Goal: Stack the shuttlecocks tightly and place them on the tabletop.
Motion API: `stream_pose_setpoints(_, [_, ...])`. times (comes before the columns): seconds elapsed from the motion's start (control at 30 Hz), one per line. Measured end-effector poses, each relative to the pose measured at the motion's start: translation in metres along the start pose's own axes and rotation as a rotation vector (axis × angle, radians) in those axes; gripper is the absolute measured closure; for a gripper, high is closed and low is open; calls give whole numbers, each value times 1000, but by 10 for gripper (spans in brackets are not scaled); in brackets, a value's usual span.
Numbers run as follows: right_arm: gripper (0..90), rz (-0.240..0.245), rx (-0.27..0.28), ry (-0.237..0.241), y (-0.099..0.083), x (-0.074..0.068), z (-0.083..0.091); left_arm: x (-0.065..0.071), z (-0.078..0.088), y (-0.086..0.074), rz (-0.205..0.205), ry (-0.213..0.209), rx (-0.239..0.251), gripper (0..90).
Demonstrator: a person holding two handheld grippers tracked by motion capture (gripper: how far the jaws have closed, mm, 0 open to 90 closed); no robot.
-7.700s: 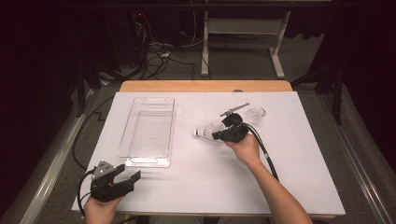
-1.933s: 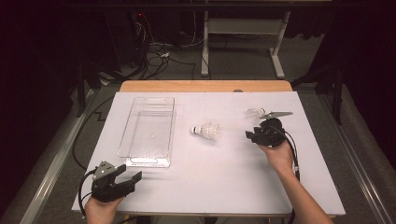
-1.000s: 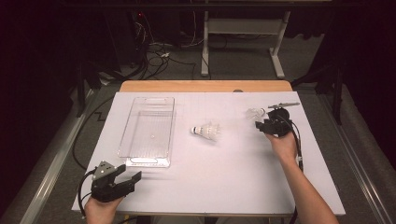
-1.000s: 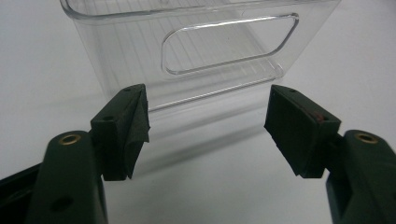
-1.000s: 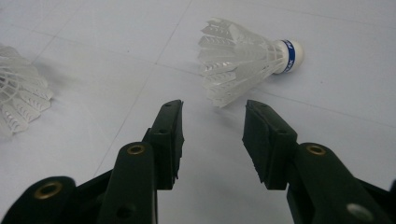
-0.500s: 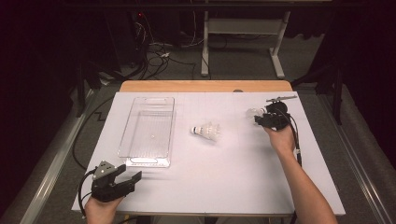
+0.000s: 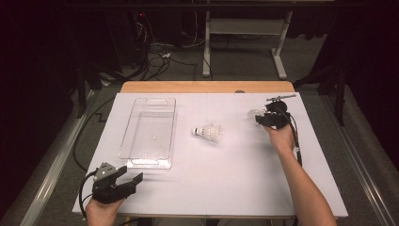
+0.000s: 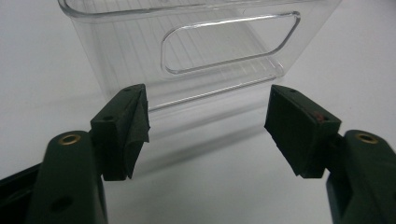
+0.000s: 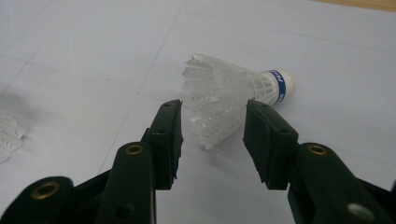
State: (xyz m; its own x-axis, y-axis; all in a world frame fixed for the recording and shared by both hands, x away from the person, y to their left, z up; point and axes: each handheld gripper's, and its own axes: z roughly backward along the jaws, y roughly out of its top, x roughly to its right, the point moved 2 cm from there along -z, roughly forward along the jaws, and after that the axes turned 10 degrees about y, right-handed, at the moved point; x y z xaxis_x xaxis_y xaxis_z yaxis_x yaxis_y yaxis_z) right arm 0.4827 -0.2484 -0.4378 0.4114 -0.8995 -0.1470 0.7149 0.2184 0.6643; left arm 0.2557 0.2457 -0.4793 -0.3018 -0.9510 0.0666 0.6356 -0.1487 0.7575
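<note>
On the white table [image 7: 221, 188], the landmark is the clear plastic bin [image 7: 149, 132], which lies lengthwise on the left half of the sheet. Just in front of the bin's near end, at the table's near left corner, the left gripper [image 7: 127, 181] rests in the person's left hand [image 7: 101, 212]. In the left gripper view its jaws stand spread wide with bare table between them, and they face the bin's end wall [image 8: 201, 51] with its cut-out handle slot.

To the right of the bin, about level with its middle, a white shuttlecock [image 7: 208, 133] lies on its side, apart from both grippers.

Farther right again, well away from the bin and near the table's far right edge, the right gripper [image 7: 259, 117] is held by the right hand [image 7: 281, 136]. Its jaws are partly spread. In the right gripper view a second shuttlecock [image 9: 233, 100] lies on its side just beyond the jaw tips, its feathered skirt towards them and its cork tip with a blue band pointing away to the right. The pads are not pressing on the skirt.
</note>
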Motion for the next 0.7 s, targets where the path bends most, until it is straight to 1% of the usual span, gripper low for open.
stream_pose_setpoints(0.27, [574, 0, -1, -20, 6, 1, -5, 0, 0, 0, 2, 0, 1, 313])
stream_pose_setpoints(0.4, [580, -15, -12, -31, 6, 4, -8, 0, 0, 0, 0, 1, 1, 313])
stream_pose_setpoints(0.6, [622, -18, -19, -40, 4, 6, -12, 0, 0, 0, 2, 1, 2, 313])
stream_pose_setpoints(0.7, [677, -19, -31, -46, 4, 6, -13, 0, 0, 0, -1, 1, 1, 313])
